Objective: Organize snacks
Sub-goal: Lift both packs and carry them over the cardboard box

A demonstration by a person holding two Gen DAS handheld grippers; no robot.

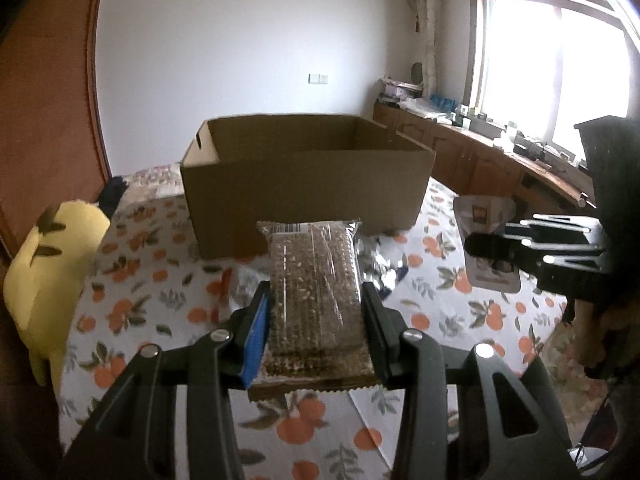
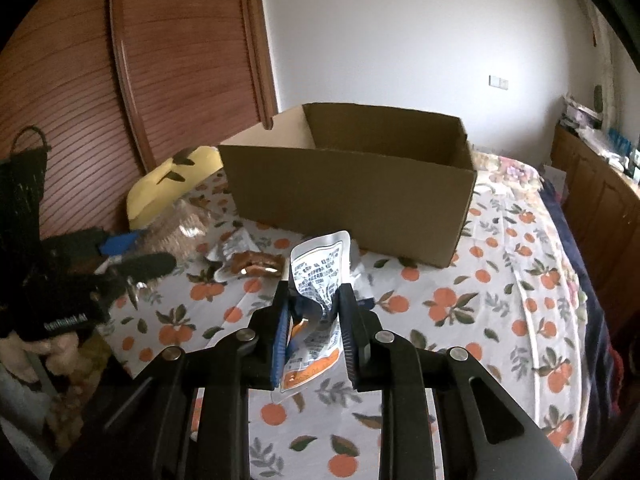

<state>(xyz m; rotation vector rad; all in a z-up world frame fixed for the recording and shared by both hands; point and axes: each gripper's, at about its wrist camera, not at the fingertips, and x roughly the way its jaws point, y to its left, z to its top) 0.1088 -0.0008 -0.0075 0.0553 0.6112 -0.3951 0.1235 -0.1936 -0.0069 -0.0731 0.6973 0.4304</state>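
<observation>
Both grippers hover over an orange-print bedsheet: the left gripper clamps a seed bar pack, the right gripper pinches a white pouch, a cardboard box at frame centre.

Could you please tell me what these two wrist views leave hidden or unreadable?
- Cardboard box floor: hidden by its near wall in both views.
- White pouch print: too small to read, right wrist view.
- Snacks on the bedsheet behind the seed-bar pack: mostly covered by it, left wrist view.
- Left gripper: blurred in right wrist view.
</observation>
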